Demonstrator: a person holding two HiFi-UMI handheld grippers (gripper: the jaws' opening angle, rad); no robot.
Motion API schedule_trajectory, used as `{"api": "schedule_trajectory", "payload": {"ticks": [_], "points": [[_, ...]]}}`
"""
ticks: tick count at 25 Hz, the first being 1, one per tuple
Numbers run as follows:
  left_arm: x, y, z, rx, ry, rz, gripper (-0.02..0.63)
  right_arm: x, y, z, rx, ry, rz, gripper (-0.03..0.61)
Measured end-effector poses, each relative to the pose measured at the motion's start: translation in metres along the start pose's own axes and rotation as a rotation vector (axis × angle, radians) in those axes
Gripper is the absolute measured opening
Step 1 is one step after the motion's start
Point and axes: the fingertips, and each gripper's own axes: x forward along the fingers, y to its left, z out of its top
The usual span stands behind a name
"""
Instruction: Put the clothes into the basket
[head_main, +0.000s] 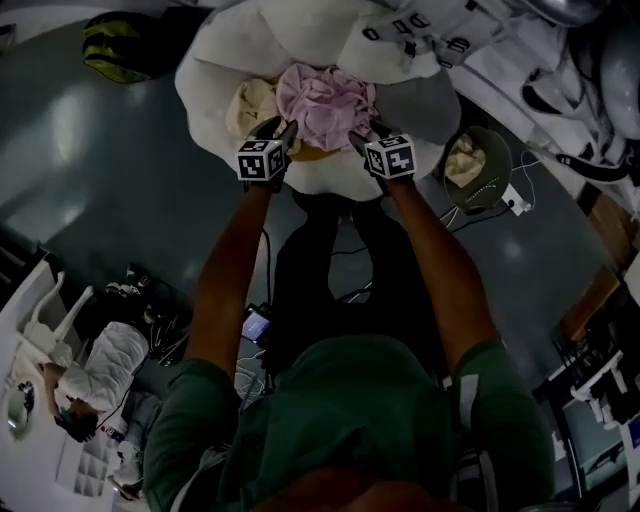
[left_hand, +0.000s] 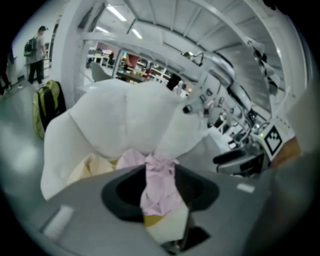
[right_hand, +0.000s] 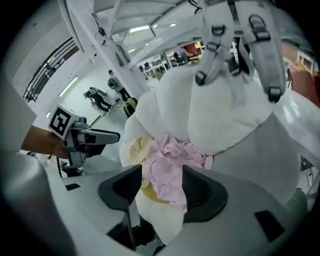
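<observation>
Above the grey floor (head_main: 90, 170), the basket (head_main: 215, 75) shows only as a soft white heap of folds. Its far side is cut off by the top edge of the head view, and its bottom is hidden by what lies in it. A pink garment (head_main: 325, 100) sits bunched in its mouth. To the left of that lies a cream cloth (head_main: 250, 105), half buried in the white fabric.

The left claw (head_main: 284, 130) and right claw (head_main: 364, 132) flank the pink garment, one at each side. From the head view their tips are lost in the cloth and the dim light. The gripper views show more. Both claws stand wide, and a fold of the pink garment lies in each gap, over a yellow scrap (right_hand: 150, 192) and the basket's white fabric. The rest of the pink garment drops out of sight into the basket beyond the tips. Whether the fold brushes a pad is hard to make out.
</observation>
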Motion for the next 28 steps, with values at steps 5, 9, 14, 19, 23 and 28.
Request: {"api": "schedule_trajectory", "payload": {"ticks": [5,9,14,19,23,28], "points": [[0.081,0.026,-0.053,-0.018,0.048,0.015,0.166,0.091,-0.036,-0.04,-0.054,0.079,0.007,0.233],[0.13,0.042,-0.085,0.011,0.074,0.033,0.179,0.152,-0.063,-0.066,-0.025,0.104,0.015,0.239],[0.168,0.068,-0.121,-0.022,0.118,0.085,0.241,0.204,-0.077,-0.088,-0.025,0.137,0.027,0.244],[0.177,0.069,-0.126,-0.074,0.164,0.037,0.075,0.209,-0.08,-0.086,-0.017,0.142,0.033,0.217],[0.16,0.04,-0.117,0.004,0.18,-0.013,0.026,0.185,-0.071,-0.081,-0.039,0.155,0.035,0.049],[0.102,0.005,-0.073,0.031,0.06,-0.012,0.025,0.125,-0.032,-0.045,-0.041,0.039,0.062,0.037]]}}
